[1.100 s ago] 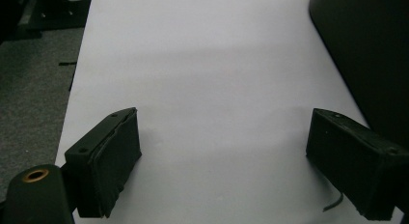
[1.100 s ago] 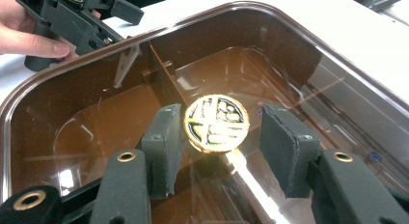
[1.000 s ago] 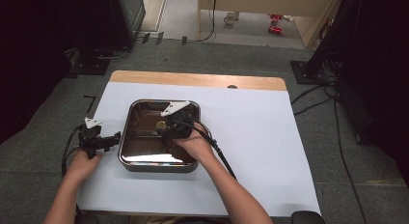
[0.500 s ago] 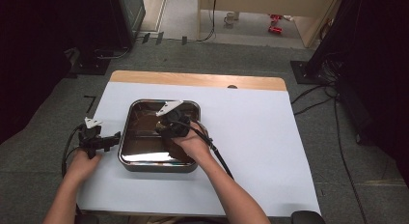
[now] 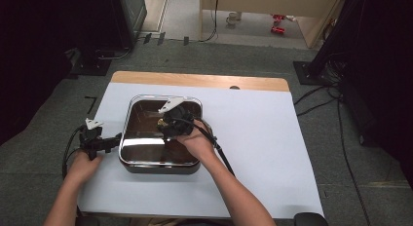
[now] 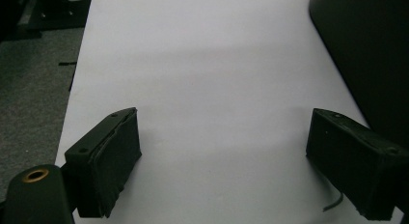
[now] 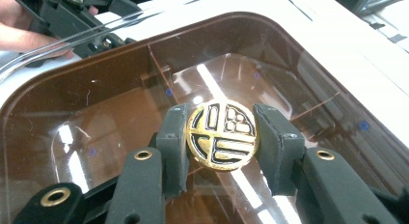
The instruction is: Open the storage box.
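Your right gripper pinches the gold knob at the lid centre, box on the table | lid likely rigid, slick: lift by knob, level | left gripper spread, idle.

A round knob of gold colour, marked with a black pattern of bars and small squares, is seen at the middle of a see-through brown lid. The lid is edged by a shiny silver rim. Around that rim a white sheet is spread, and beyond the sheet a light wooden table edge is shown. Both hand-held grippers are black, the right hand-held gripper with brass-coloured eyelets.
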`<state>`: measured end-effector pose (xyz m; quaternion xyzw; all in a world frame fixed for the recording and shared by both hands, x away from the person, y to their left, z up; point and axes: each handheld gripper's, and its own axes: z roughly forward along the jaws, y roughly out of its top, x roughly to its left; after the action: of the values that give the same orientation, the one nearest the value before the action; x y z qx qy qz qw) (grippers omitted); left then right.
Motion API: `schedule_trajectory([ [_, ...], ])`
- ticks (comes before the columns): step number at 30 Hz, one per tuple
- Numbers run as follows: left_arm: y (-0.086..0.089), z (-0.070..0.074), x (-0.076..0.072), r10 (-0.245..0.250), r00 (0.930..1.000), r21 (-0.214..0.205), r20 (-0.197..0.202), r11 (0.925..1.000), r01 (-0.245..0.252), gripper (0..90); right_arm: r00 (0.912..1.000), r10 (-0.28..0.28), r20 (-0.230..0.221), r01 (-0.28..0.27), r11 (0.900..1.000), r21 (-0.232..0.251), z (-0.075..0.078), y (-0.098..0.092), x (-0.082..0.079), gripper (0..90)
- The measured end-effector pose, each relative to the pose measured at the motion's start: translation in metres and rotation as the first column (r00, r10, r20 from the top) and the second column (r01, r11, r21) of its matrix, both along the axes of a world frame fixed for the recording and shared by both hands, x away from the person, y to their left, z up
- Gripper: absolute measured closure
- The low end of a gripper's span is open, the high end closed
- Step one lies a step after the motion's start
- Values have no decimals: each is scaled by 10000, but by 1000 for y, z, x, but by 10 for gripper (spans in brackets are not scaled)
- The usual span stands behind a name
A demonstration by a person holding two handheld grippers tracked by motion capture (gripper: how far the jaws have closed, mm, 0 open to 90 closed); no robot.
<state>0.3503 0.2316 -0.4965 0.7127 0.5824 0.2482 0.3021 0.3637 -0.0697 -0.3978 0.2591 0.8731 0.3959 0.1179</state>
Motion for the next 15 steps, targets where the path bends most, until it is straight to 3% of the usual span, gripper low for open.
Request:
schedule_trajectory([
  [7, 0, 0, 0, 24, 10000, -29, 3, 10000, -24, 118, 9998, -77, 172, 75, 9999, 133, 15, -11, 0, 589],
  [15, 0, 0, 0, -7, 10000, 13, -23, 10000, 7, 118, 9982, -564, 201, 563, 9984, 58, 18, -39, 7, 589],
])
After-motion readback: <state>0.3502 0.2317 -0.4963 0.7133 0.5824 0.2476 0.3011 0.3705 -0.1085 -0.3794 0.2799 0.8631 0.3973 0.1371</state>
